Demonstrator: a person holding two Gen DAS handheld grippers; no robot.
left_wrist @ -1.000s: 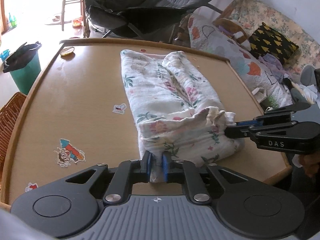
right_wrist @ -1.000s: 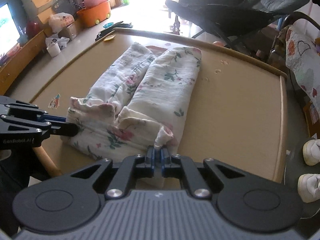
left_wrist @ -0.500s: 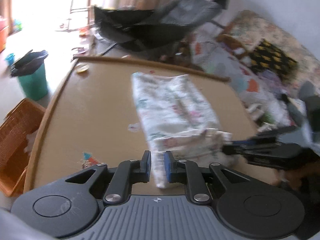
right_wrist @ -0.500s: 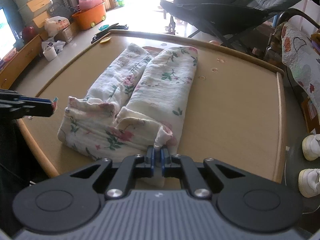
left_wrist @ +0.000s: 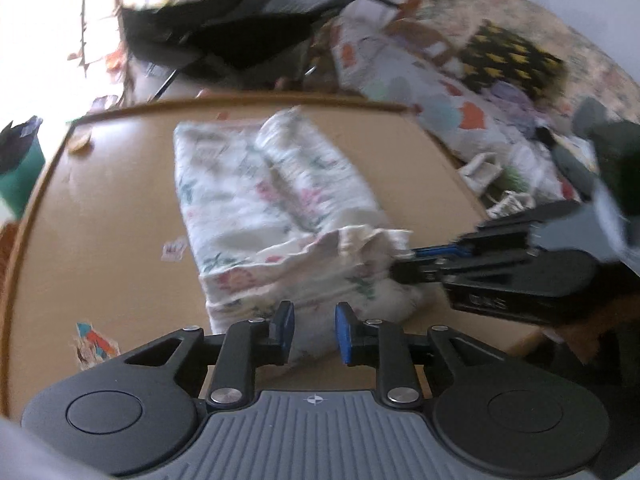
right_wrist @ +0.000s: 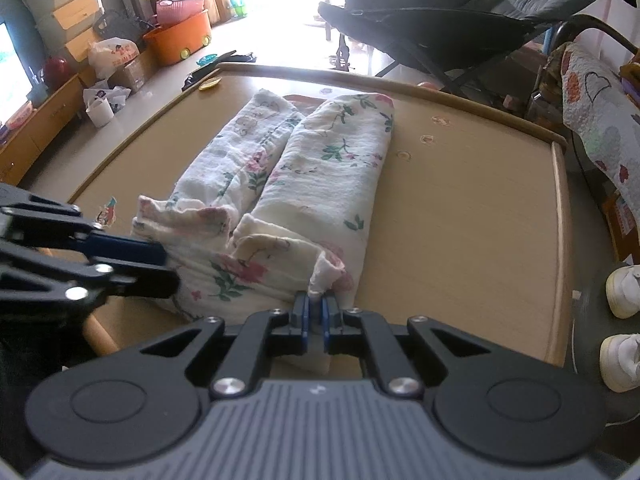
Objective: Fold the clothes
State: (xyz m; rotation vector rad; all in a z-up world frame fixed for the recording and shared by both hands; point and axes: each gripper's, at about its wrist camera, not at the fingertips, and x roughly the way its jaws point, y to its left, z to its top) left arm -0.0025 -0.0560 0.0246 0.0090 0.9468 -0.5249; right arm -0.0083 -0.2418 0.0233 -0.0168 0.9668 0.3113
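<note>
Folded cloth (right_wrist: 304, 184) on table (right_wrist: 472, 200), my right gripper (right_wrist: 316, 314) at its near corner, my left gripper (left_wrist: 313, 330) at near edge, chair (right_wrist: 460, 24) behind table.

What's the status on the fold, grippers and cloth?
Left gripper jaws just opened, cloth between them, not pinched. Right gripper shut on near corner of floral garment. Garment half-folded lengthwise on table. Nothing in the way.
</note>
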